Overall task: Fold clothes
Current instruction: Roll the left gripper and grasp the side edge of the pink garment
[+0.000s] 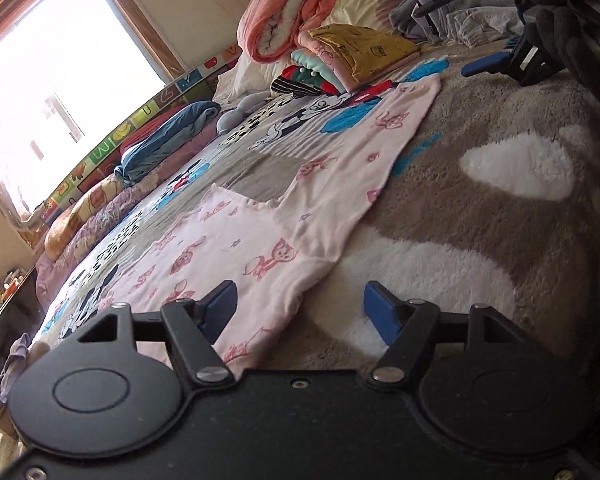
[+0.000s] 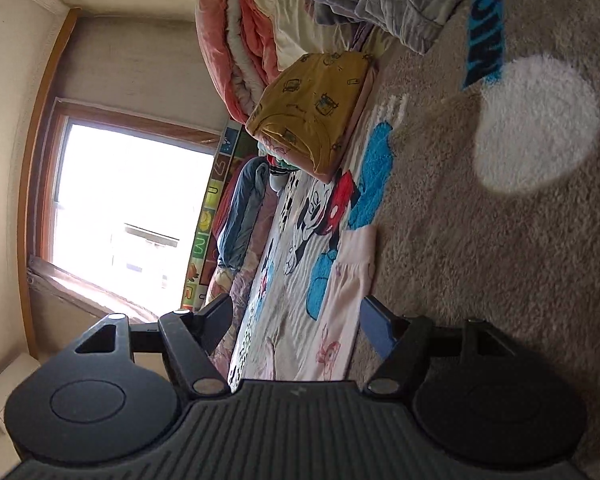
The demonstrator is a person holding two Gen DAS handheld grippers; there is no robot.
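Pink printed garment (image 1: 300,184) lay spread flat on the bed (image 1: 480,184), roughly mid-bed, one end toward the folded stack (image 1: 360,52) at the head. Left tool (image 1: 300,300) was wide open, empty, low over the garment's near corner. Right tool (image 2: 296,316) also wide, empty, at the far end, straddling the edge. Looked like pinch-both-ends stage of a fold, though it'd also fit just laid out/smoothed. Next grip needs one cloth layer only, not bed cover.

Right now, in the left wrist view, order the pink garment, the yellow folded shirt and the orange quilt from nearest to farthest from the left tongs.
1. Pink garment, right at the open left tongs.
2. Yellow folded shirt, atop the stack, upper middle.
3. Orange quilt, behind it by the wall.
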